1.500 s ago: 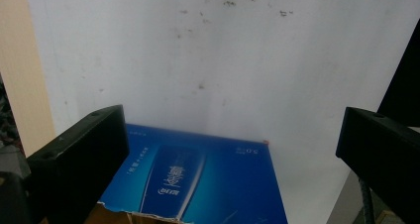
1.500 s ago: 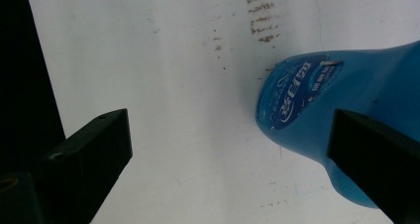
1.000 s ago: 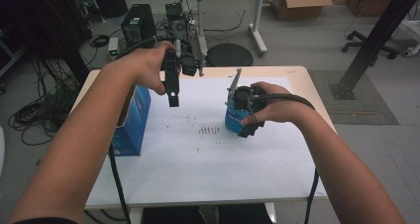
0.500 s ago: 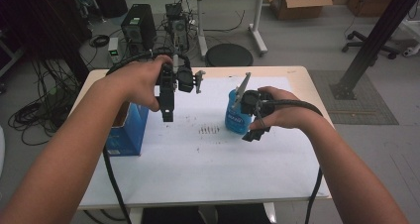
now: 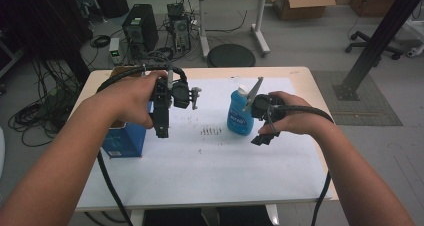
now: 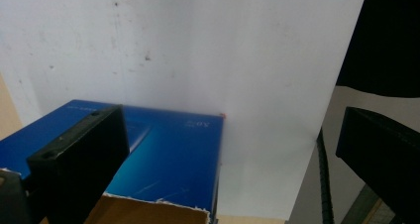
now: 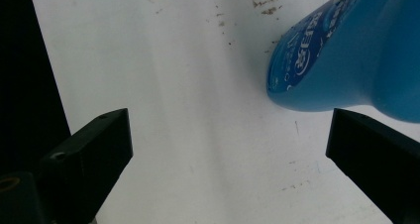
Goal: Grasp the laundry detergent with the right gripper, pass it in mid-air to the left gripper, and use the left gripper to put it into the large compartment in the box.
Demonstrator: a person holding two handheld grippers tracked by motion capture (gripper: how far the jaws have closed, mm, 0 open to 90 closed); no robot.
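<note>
- Your left gripper [image 5: 161, 128] is held above the tabletop [image 5: 300, 76], jaws spread wide, nothing between them.
- In the left gripper view it points down at the blue box [image 6: 163, 154]; the box's torn cardboard edge sits under the left jaw.
- The blue box [image 5: 125, 138] stands at the left edge of the white sheet [image 5: 215, 171], just beside your left hand [image 5: 132, 98].
- Your right gripper [image 5: 262, 136] is also spread wide and empty, held off the sheet.
- The blue bottle [image 5: 240, 113] stands upright just left of your right hand [image 5: 290, 116], white cap on top.
- In the right gripper view the bottle [image 7: 346, 50] sits near the right jaw, outside the gap, not touching.
- Dark specks [image 5: 212, 131] mark the sheet between box and bottle.
</note>
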